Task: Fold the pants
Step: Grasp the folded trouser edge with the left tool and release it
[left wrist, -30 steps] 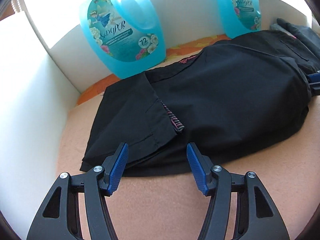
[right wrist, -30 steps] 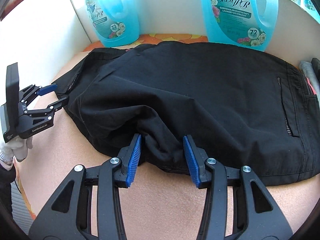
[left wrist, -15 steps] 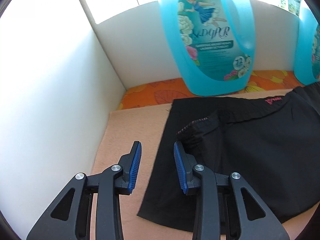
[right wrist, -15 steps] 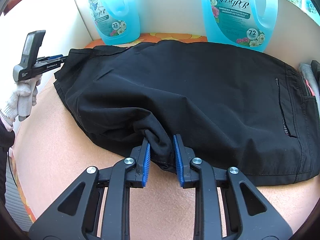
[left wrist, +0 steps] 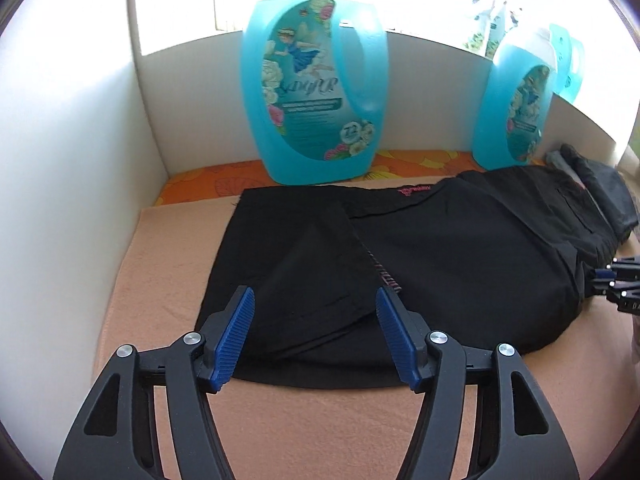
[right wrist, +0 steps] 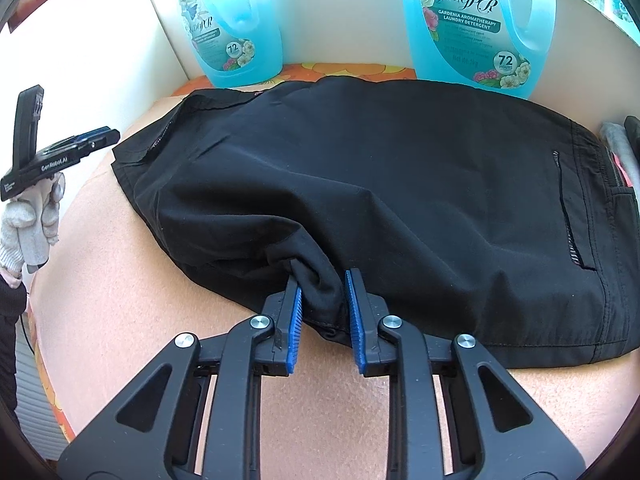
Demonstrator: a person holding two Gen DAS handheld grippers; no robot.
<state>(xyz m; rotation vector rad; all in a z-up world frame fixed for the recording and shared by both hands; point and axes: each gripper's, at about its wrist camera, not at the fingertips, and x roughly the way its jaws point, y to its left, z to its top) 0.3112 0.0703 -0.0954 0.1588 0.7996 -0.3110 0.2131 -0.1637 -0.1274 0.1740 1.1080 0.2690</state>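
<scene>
so the black pants [right wrist: 360, 184] lie long-ways from 9 to 3 across the peach mat [right wrist: 120, 320], right gripper [right wrist: 322, 304] pinching the near hem bunch at 6, left gripper [left wrist: 316, 332] just reopened, fingers spread empty over the 9 end.

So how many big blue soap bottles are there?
2 for sure: one bottle at the back left corner, another bottle at the back right. The left view hints at more behind the white wall.
</scene>
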